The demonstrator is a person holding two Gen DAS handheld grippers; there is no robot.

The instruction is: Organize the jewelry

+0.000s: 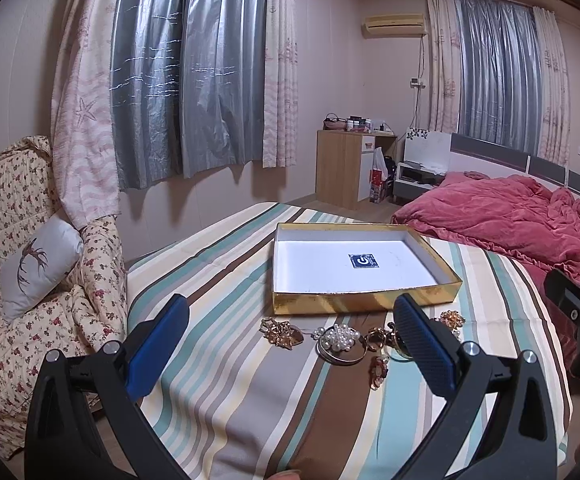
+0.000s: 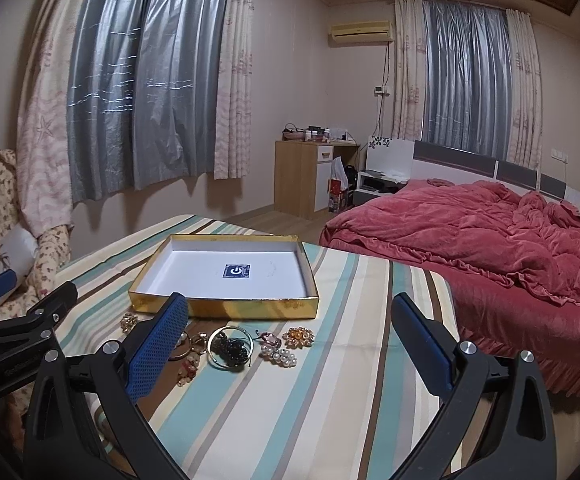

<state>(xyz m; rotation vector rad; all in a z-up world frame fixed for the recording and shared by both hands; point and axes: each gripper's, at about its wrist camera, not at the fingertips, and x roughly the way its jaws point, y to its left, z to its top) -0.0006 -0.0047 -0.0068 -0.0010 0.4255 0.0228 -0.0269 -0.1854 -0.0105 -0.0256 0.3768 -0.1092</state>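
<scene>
A shallow gold box [image 1: 366, 303] with a white inside and a blue sticker stands on the striped cloth; it also shows in the right wrist view [image 2: 226, 306]. Several jewelry pieces lie in a row in front of it: a gold brooch [image 1: 283, 333], a white pearl cluster on a ring [image 1: 340, 336], a black bead bangle [image 2: 230, 347], a pearl brooch [image 2: 280, 355], an amber flower brooch [image 2: 298, 337]. My left gripper [image 1: 290, 340] is open above the jewelry. My right gripper [image 2: 290, 344] is open above the row, empty.
The striped table [image 1: 250, 400] drops off at its edges. A floral sofa [image 1: 18, 320] with cushions stands left. A bed with a red duvet [image 2: 490, 240] lies right. A wooden cabinet [image 1: 342, 164] stands at the back wall.
</scene>
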